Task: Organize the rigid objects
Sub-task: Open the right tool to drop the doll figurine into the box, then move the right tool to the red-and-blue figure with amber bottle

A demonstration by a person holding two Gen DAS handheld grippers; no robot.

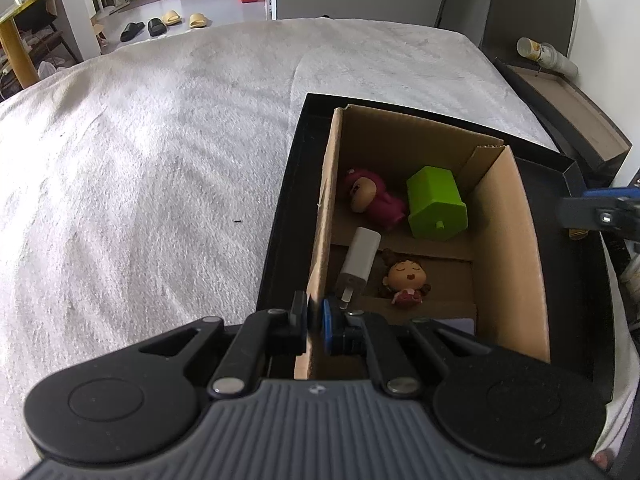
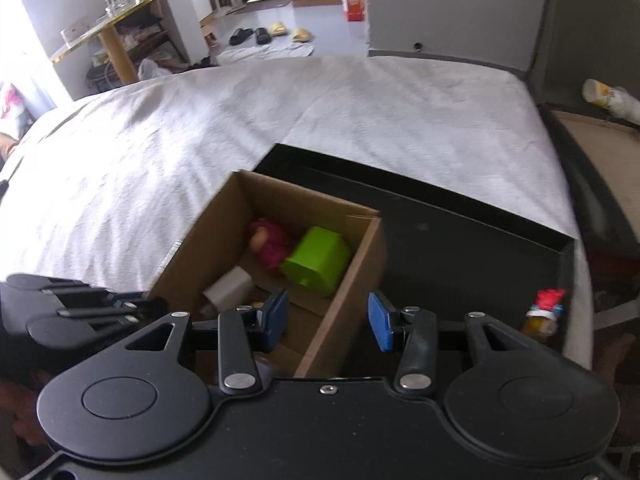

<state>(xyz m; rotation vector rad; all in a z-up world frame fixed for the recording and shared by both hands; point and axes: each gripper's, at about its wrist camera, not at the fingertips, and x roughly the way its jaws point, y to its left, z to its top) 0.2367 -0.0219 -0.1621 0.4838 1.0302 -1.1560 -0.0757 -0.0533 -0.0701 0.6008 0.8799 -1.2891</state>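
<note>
Cardboard box [image 1: 508,240] wall is pinched by the closed left claw [image 1: 315,322]; right claw [image 2: 328,318] hangs open, empty, straddling its other wall. Pulling may tip the toys.

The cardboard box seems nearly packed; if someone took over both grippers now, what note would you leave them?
Left gripper: shut on the cardboard box wall, steadying it.
Right gripper: open, empty, above the box's near corner.
In the box: pink plush toy, green block, white charger, sleeping-face doll.
Left: small red-capped figure, standing in the black tray right of the box. Probably next.
</note>
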